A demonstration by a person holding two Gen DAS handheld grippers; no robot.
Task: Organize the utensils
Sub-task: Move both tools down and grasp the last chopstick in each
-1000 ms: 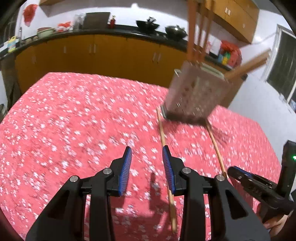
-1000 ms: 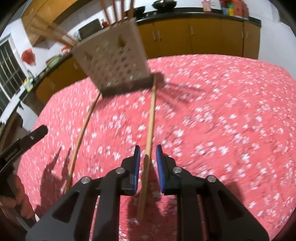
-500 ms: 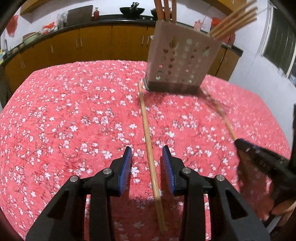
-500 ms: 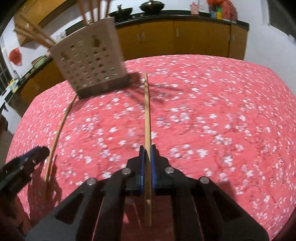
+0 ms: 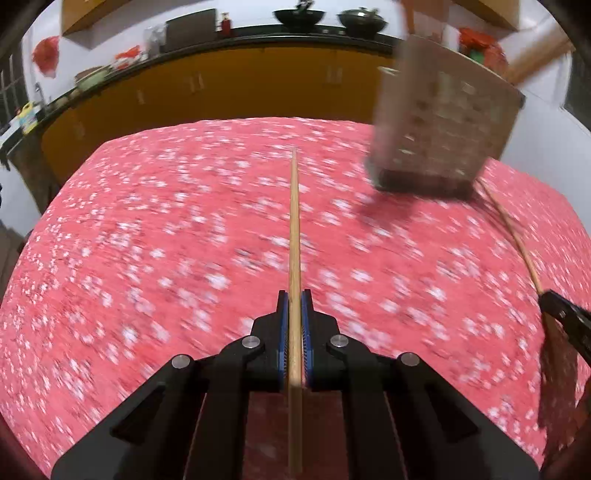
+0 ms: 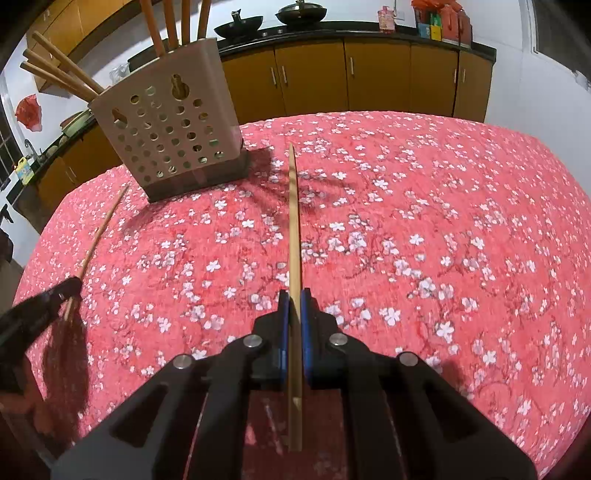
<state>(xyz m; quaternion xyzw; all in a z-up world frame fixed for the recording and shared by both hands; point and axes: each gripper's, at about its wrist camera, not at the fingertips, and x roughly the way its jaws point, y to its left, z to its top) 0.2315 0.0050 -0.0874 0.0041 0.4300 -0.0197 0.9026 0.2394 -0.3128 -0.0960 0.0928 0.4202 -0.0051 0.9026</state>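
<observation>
My left gripper [image 5: 294, 295] is shut on a long wooden chopstick [image 5: 294, 229] that points away over the red flowered cloth. My right gripper [image 6: 294, 295] is shut on a second chopstick [image 6: 293, 221]. A beige perforated utensil holder [image 6: 170, 129] with several wooden utensils stands on the cloth; it is blurred in the left wrist view [image 5: 443, 125], at the far right. The right gripper [image 5: 565, 321] and its chopstick [image 5: 517, 243] show at the right edge of the left view. The left gripper [image 6: 48, 299] and its chopstick [image 6: 99, 232] show at the left of the right view.
The table is covered by a red cloth [image 6: 443, 240] with white flowers. Behind it runs a dark counter with orange cabinets [image 6: 351, 77], woks [image 6: 295, 14] and bottles. A white wall stands to the right [image 6: 535, 92].
My left gripper has closed on the chopstick that lay between its open fingers and has swung left, blurring the view. My right gripper still holds its chopstick, which it closed on a second ago.
</observation>
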